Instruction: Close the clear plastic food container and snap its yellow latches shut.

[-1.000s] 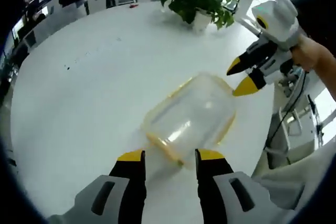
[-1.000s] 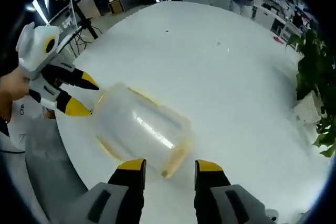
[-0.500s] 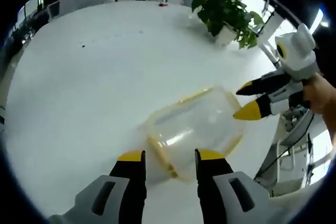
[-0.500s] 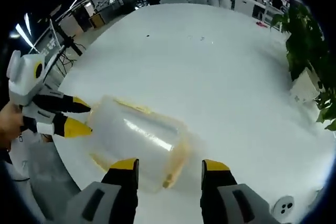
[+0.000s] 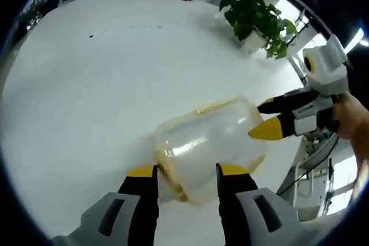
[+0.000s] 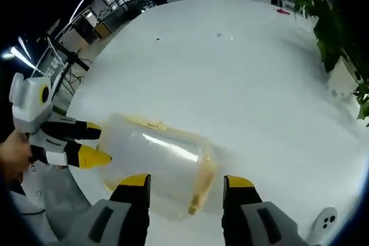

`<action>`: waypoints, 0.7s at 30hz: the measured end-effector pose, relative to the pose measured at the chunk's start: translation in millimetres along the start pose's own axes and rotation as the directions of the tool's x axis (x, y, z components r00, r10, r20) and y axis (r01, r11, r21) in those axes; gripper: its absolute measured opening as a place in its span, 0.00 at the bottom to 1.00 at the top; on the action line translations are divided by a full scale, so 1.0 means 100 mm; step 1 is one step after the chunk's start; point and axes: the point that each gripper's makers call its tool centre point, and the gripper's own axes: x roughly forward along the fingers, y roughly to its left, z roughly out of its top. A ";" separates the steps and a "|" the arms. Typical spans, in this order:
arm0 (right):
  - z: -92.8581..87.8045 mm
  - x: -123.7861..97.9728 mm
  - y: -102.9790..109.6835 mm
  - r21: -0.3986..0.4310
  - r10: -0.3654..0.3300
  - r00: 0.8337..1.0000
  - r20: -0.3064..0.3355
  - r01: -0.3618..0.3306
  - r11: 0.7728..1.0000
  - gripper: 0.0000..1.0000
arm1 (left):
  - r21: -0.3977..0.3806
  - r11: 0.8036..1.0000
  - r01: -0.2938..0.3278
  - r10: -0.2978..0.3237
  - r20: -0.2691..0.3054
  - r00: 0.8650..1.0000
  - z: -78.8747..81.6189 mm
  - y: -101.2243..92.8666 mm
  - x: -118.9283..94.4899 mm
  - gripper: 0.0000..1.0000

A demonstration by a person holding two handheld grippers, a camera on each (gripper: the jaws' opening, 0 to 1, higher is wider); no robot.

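**Clear plastic food container between both tongs on the white table**

The clear plastic food container [image 5: 210, 142] lies on the white table [image 5: 86, 84], near the table's edge. Its yellow trim runs along the rim, and one yellow latch [image 5: 170, 174] sits at the end closest to the left tongs [image 5: 185, 170].

In the left gripper view, the left tongs stand open at 6 o'clock, their yellow-tipped jaws parted with the container's near end and latch between them; whether the tips touch the plastic cannot be told. The right tongs [image 5: 264, 119] come in from 3 o'clock, held by a hand [image 5: 351, 125], jaws spread, with the lower yellow tip against the container's far end.

In the right gripper view, the container [image 6: 158, 159] lies at centre-low, its yellow-rimmed end [image 6: 199, 191] between the parted jaws of the right tongs [image 6: 185, 181]. The left tongs [image 6: 95, 145] reach in from 9 o'clock, open, tips at the container's other end.

A potted plant [image 5: 253, 15] stands on the table at 1 o'clock in the left gripper view, well apart from the container.
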 end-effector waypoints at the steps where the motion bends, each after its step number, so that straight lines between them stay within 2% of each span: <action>1: 0.00 0.01 0.01 0.001 0.004 1.000 -0.007 -0.004 1.000 0.48 | -0.002 1.000 0.000 0.000 -0.001 1.000 0.00 0.01 0.01 0.39; 12: -0.01 0.04 0.06 0.015 0.039 0.998 -0.051 -0.038 0.999 0.46 | -0.019 1.000 0.011 -0.011 -0.010 1.000 0.00 -0.01 0.03 0.41; 21: -0.01 0.05 0.06 0.011 0.037 0.998 -0.054 -0.036 0.999 0.45 | -0.052 0.999 0.011 -0.012 -0.008 1.000 0.02 -0.02 0.08 0.43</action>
